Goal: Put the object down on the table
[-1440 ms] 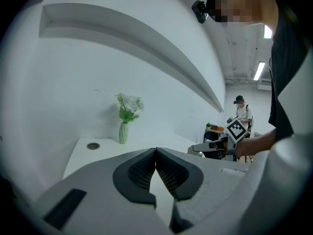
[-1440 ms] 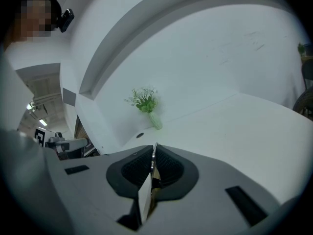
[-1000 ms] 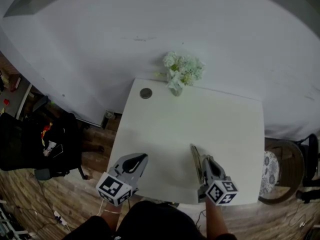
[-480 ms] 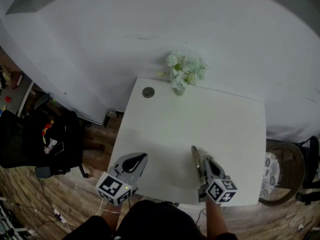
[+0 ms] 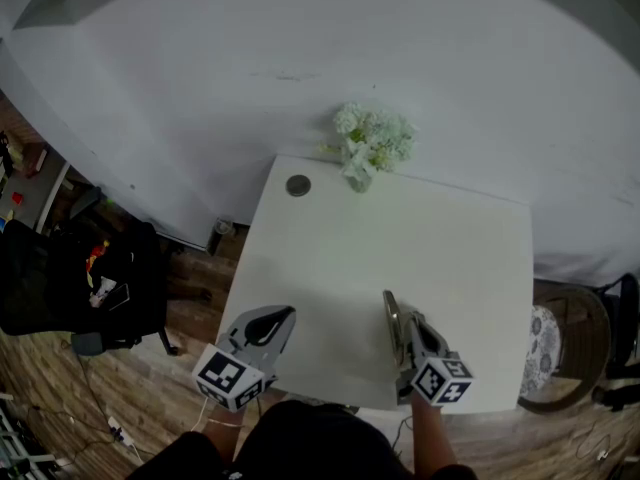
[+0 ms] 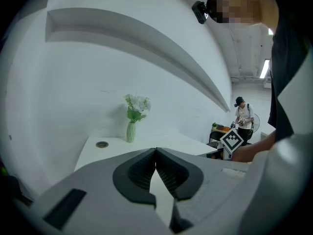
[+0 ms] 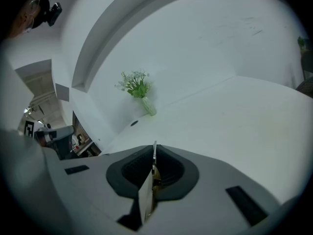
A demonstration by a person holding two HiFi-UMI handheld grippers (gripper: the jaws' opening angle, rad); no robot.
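Fingers of the right gripper are almost shut and pinch a flat piece seen edge-on. Only this view shows that grip. The head view shows the piece, thin and grey, poking out past those fingers over the counter. The left gripper is closed tight on nothing. Flowers stand far ahead of both.
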